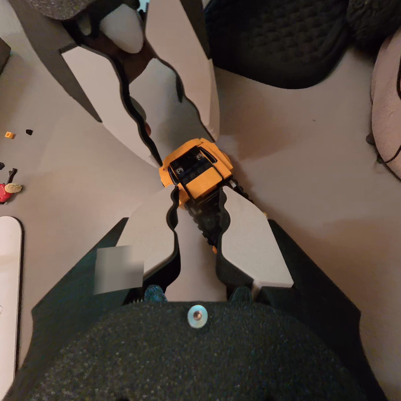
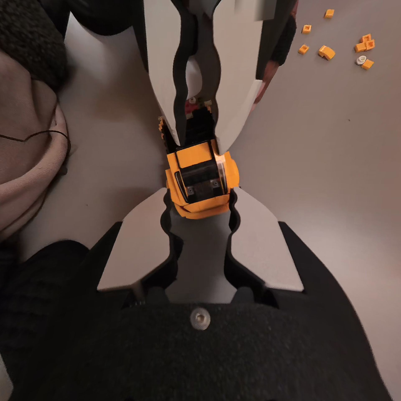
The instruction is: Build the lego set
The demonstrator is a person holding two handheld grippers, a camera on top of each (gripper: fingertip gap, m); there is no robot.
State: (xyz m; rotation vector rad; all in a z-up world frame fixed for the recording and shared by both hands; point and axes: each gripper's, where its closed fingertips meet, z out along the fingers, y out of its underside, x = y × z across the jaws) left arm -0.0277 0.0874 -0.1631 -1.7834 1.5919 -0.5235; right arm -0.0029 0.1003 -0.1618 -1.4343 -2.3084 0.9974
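At frame centre we see a blocky orange-and-black brick-built toy car on the smooth grey counter; our left claw clamps its black rear; our right claw straddles its rounded nose, spread; loose orange bricks lie upper right.

loose bricks right; cushion left

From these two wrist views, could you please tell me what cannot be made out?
- Rear of the orange brick car: hidden between the left gripper's own fingers, left wrist view.
- Red figure: cut off by the left edge, left wrist view.
- Right gripper's grip on the car: pad contact blurred, right wrist view.
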